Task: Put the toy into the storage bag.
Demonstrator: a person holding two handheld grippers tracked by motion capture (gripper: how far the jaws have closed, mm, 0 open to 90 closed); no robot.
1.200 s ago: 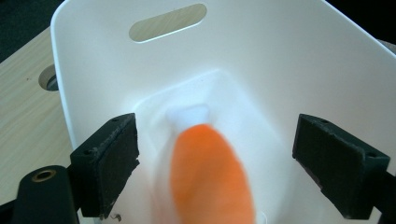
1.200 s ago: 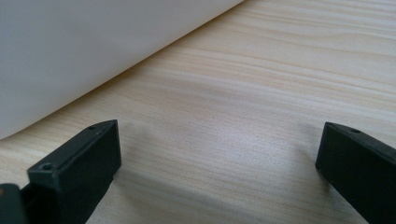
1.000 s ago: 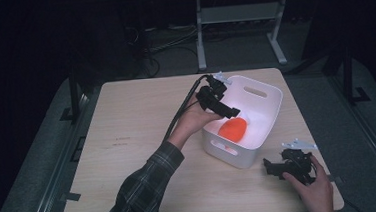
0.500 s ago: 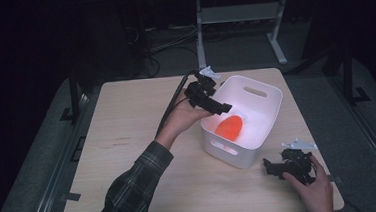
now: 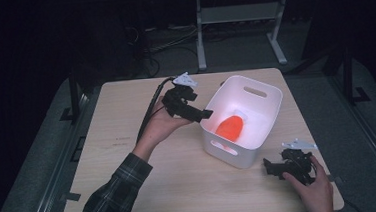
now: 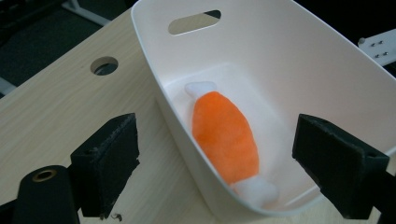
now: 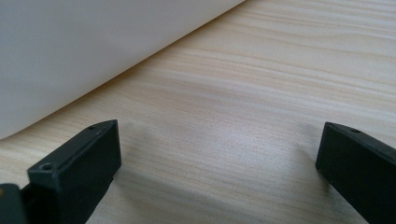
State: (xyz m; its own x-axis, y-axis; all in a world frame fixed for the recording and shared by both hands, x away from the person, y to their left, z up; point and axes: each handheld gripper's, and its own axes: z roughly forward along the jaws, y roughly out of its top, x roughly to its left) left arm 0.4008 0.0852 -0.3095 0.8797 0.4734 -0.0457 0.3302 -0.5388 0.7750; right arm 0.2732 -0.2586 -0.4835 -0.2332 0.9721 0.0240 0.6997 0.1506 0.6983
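Item: 1 orange plush candy-shaped toy with white twisted ends [image 6: 225,133], lay on the floor of the white plastic handled bin [image 5: 266,111].
Left gripper [image 5: 196,113]: jaws spread, empty; had drawn back from over the bin to just outside its rim.
Right gripper [image 5: 273,166]: jaws spread, empty, rested unmoved on the pale wooden table [image 5: 128,140] beside the bin.
Reading: toy appeared deposited; release likely complete.

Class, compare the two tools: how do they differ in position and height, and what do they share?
The left tool is held up by the white bin's near-left rim; the right tool sits low on the table at the bin's right. Left faces the orange toy; right faces bare wood. Both are open, holding nothing.
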